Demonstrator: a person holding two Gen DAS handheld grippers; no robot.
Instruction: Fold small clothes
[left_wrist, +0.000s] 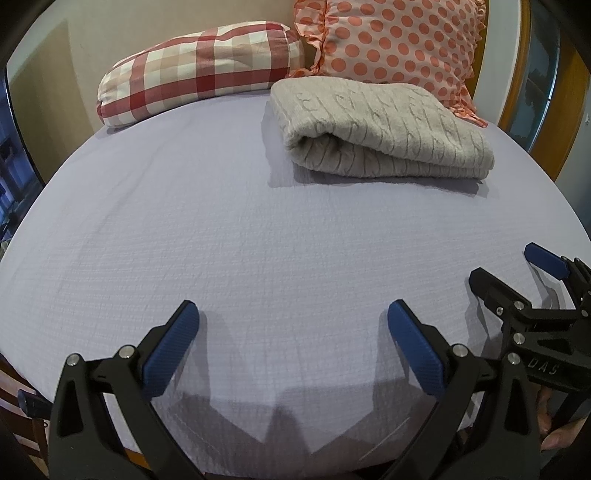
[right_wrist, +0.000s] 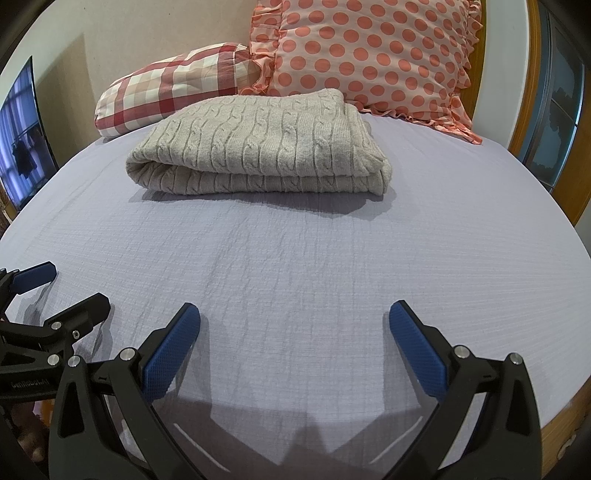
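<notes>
The left gripper (left_wrist: 293, 325) and the right gripper (right_wrist: 294, 325) are hovering side by side low over the near edge of the lavender bed sheet (left_wrist: 221, 229), each with its jaws spread wide and gripping nothing. The grey cable-knit sweater (right_wrist: 258, 147) is lying well ahead of both, near the head of the bed, just in front of the polka-dot pillow (right_wrist: 369, 55) and beside the plaid pillow (right_wrist: 166, 88). It is sitting as a compact stack of layers with a rounded fold on its left end; the fold is looking finished, though the far side of the stack is hidden, so a loose sleeve there cannot be ruled out. Judged from this, the step in hand is either a final check or a release. To do it well, the operator should be keeping both jaws wide and clear of the knit, approaching level with the sheet, and pressing only on the top layer, since loose cable-knit is likely to snag on the textured blue pads (right_wrist: 173, 350).
</notes>
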